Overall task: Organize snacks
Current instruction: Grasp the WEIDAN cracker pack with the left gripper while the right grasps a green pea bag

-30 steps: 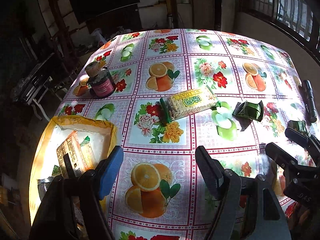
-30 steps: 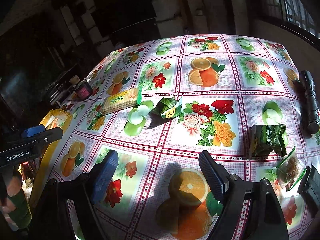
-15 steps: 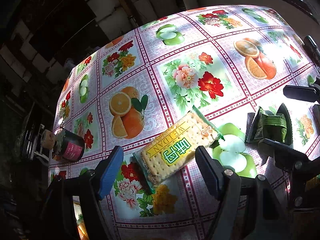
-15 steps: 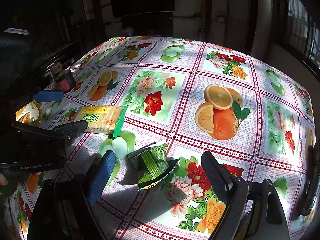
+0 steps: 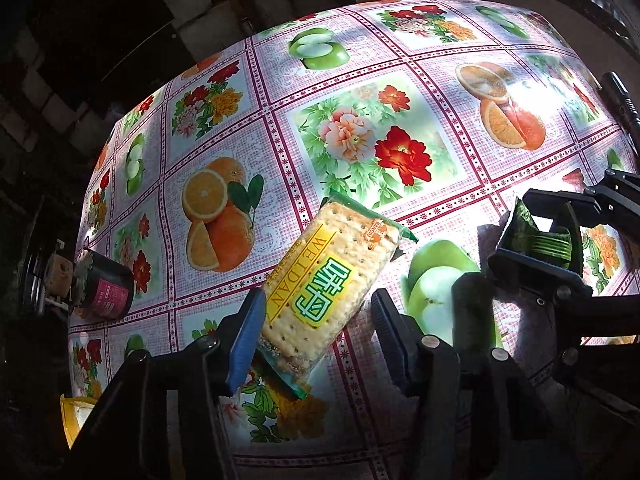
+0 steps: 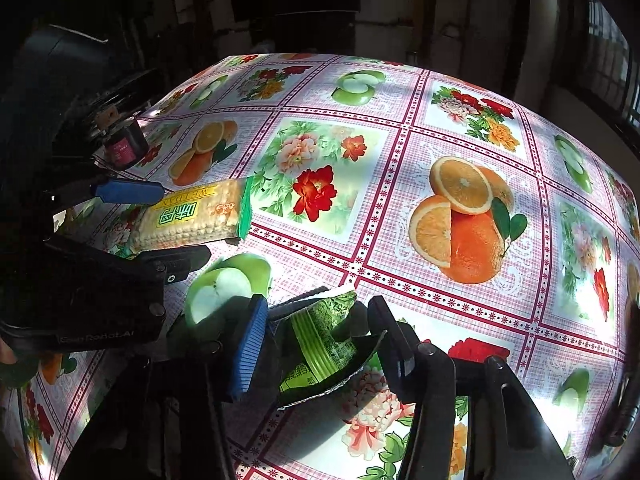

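Blue-padded left tool (image 5: 316, 336) has closed in: your spread jaws now straddle the cracker pack (image 5: 332, 276) on the counter (image 5: 360, 100), not clamped. Right tool (image 6: 316, 336), also spread, now brackets the green snack pouch (image 6: 320, 340).

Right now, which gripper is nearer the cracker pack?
Left. The left gripper straddles the cracker pack, jaws open; the right gripper sits beside it, around the green packet.
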### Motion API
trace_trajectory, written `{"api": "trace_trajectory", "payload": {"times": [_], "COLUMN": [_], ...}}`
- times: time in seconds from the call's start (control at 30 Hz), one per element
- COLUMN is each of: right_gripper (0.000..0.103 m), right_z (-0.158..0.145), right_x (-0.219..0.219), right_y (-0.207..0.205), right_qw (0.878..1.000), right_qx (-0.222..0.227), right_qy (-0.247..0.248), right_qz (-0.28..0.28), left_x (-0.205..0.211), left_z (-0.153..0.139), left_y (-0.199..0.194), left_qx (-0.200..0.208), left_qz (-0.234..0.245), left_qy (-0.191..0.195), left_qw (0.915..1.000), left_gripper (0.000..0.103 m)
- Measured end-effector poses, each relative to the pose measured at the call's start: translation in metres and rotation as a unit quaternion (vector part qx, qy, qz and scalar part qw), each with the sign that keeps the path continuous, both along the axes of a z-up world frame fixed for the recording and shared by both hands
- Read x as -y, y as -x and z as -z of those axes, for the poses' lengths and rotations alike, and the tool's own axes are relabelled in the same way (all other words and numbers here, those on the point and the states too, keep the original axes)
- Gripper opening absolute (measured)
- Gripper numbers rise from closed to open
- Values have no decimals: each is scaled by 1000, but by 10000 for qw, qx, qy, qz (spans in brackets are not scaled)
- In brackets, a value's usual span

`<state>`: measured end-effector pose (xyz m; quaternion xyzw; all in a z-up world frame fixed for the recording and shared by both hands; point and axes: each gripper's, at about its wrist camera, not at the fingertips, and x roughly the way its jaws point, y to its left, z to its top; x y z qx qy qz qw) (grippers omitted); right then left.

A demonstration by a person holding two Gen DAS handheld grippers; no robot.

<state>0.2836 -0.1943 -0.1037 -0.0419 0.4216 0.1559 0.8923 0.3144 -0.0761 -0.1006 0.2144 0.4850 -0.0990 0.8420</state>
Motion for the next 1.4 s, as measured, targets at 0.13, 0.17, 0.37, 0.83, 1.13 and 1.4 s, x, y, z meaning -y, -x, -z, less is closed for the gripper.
{"api": "trace_trajectory", "payload": {"times": [0.13,0.17,0.37,0.83,1.13,1.4], "right_gripper": [41,40,37,37,37,55], "right_z": [-3,-3,-6,-14,-23,1], "right_x": [3,4,9,25,23,4], "right_y": [5,8,33,85,95,87], "right_qw": [9997,9996,9983,9907,9897,9975], "right_qx": [-31,-53,-104,-93,31,-278], "right_qy": [-217,-257,-557,-1308,-1374,-574], "right_qz": [53,56,104,358,399,305], "left_x": [-3,-4,-11,-3,0,4], "left_z": [-6,-8,-13,-11,-4,-9], "left_y": [12,16,35,-3,2,34], "left_qx": [1,6,-259,-52,-58,-23], "left_qz": [-20,-14,0,24,-102,176], "left_qy": [68,105,622,179,130,163], "left_qw": [10000,9999,9977,9998,9998,9997], "left_gripper": [30,23,0,77,45,28]}}
